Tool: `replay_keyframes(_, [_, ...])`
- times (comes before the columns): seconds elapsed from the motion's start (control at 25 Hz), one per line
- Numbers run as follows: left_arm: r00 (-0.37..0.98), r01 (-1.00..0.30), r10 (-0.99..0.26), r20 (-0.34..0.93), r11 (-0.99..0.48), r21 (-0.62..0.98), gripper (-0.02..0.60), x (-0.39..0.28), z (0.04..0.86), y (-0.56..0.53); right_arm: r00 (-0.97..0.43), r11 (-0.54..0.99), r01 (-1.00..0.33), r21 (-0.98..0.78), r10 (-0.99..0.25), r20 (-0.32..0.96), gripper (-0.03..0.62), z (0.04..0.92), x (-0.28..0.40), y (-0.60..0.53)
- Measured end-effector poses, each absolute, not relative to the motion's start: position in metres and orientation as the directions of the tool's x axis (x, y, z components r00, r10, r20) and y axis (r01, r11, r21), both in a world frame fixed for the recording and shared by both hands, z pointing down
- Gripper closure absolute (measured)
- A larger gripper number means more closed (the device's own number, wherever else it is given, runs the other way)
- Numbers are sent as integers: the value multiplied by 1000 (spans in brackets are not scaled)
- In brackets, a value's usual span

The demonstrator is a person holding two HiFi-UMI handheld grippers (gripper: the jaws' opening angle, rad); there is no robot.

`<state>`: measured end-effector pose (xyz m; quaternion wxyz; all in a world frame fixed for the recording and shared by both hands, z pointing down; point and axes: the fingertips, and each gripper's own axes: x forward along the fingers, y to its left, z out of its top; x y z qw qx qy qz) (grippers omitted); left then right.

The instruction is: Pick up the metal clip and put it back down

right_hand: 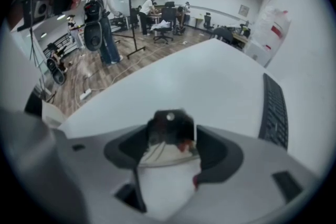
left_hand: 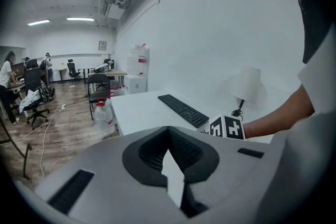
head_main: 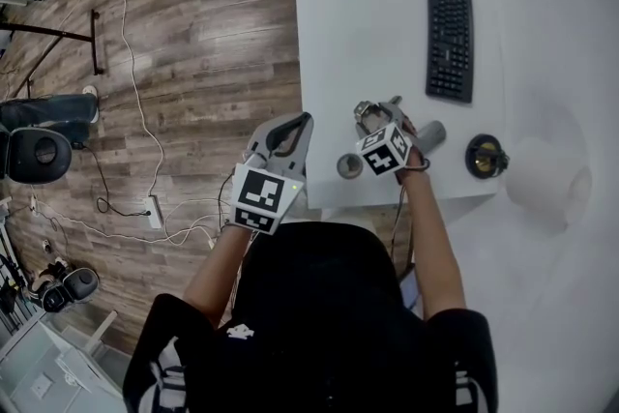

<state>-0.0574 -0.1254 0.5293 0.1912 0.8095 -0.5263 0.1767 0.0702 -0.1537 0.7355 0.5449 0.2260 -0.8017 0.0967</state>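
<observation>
The metal clip (head_main: 366, 110) is a small dark clip with silvery parts. My right gripper (head_main: 374, 114) is shut on it just above the near part of the white table (head_main: 368, 14). In the right gripper view the clip (right_hand: 168, 122) sits between the jaws of the right gripper (right_hand: 170, 131), with the tabletop behind it. My left gripper (head_main: 304, 123) hangs off the table's left edge over the wooden floor. It is shut with nothing in it, and in its own view the left gripper (left_hand: 169, 131) points across the table.
A black keyboard (head_main: 450, 26) lies at the table's far right. Near the front edge are a small grey ring (head_main: 349, 165), a grey cylinder (head_main: 432, 135) and a black round object (head_main: 486, 156). Cables and chairs (head_main: 39, 155) stand on the floor to the left.
</observation>
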Motion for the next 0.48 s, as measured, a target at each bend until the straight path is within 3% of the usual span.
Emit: replay_keyframes(0.48, [377,-923,-804,460,-370,111,557,-65,513,-124,-338,844,-531,74,-291,895,307,702,67,-150])
